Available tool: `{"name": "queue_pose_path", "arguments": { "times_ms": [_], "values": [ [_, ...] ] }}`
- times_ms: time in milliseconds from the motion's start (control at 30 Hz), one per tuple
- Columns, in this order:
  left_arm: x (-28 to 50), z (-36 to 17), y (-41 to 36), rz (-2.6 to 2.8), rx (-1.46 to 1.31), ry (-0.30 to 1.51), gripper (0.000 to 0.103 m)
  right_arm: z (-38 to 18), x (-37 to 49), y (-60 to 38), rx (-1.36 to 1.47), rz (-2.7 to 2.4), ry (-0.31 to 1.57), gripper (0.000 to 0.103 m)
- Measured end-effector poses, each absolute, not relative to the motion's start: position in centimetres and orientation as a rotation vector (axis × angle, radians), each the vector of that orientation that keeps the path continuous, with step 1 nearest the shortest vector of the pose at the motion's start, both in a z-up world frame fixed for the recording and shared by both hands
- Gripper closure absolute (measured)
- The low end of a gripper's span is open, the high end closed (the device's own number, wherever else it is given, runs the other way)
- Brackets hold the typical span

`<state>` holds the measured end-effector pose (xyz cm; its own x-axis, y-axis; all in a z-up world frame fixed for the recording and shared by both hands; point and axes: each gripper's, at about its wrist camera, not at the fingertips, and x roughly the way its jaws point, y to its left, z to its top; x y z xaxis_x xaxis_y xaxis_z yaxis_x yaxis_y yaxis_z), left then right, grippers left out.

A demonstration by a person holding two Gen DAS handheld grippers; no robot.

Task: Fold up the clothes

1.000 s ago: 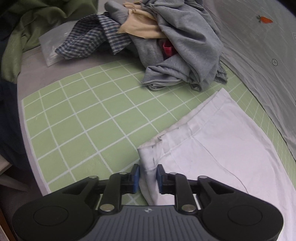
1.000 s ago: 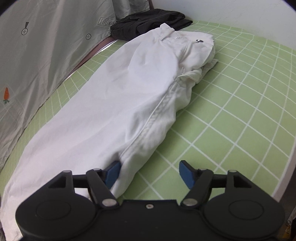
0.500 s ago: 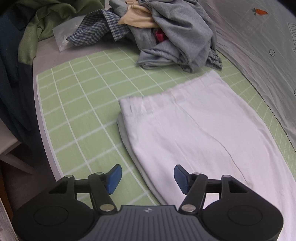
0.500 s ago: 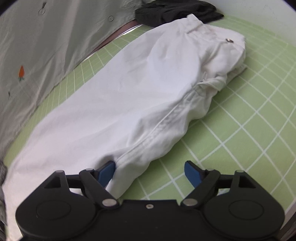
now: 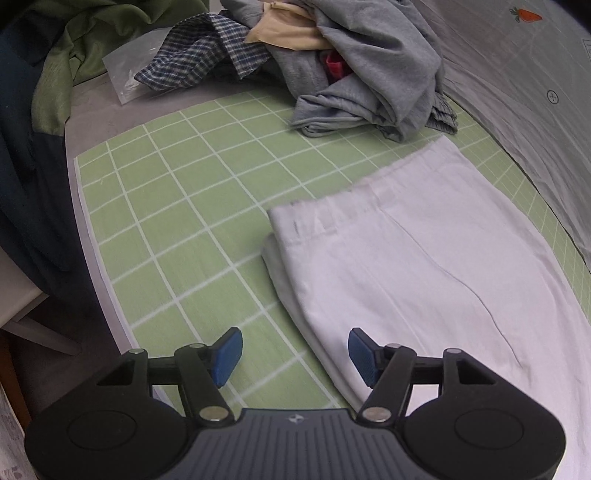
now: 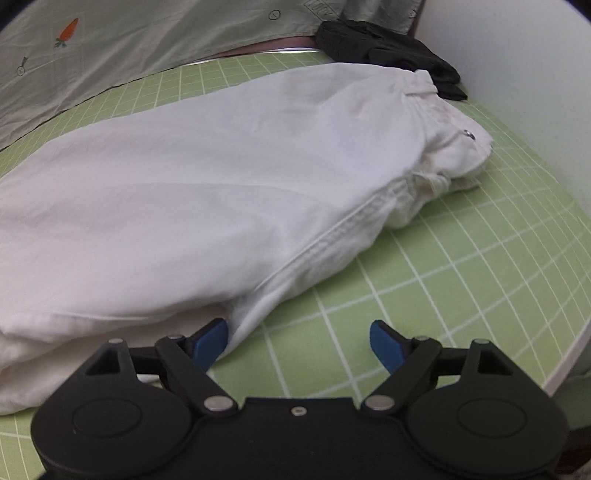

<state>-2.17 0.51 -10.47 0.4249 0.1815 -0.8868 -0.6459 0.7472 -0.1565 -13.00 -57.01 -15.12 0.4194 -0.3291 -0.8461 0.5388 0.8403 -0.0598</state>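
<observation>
Trousers (image 5: 424, 266), soft and limp, lie flat; left claw (image 5: 295, 350) and right claw (image 6: 299, 341) gape, hem corners the likeliest grip.

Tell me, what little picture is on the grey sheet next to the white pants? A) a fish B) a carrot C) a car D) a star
B: an orange carrot with a green top is printed on the grey sheet that lies beside the white pants; the right wrist view shows it too.
</observation>
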Motion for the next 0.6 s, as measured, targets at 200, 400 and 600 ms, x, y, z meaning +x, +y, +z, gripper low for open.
{"name": "queue_pose_path", "arguments": {
  "times_ms": [200,400,600],
  "values": [
    [-0.7,-11.0,2.6,0.505,-0.528,1.003,0.033,-15.1,-14.2,-54.6,0.233,-0.616,1.01,0.018],
    [0.4,-11.3,3.5,0.433,-0.509,0.999,0.03,-15.1,-14.6,-51.9,0.245,-0.671,1.002,0.018],
    [0.6,-11.4,3.6,0.385,-0.479,0.995,0.03,-14.0,-14.7,-50.2,0.262,-0.721,0.922,0.018]
  ]
}}
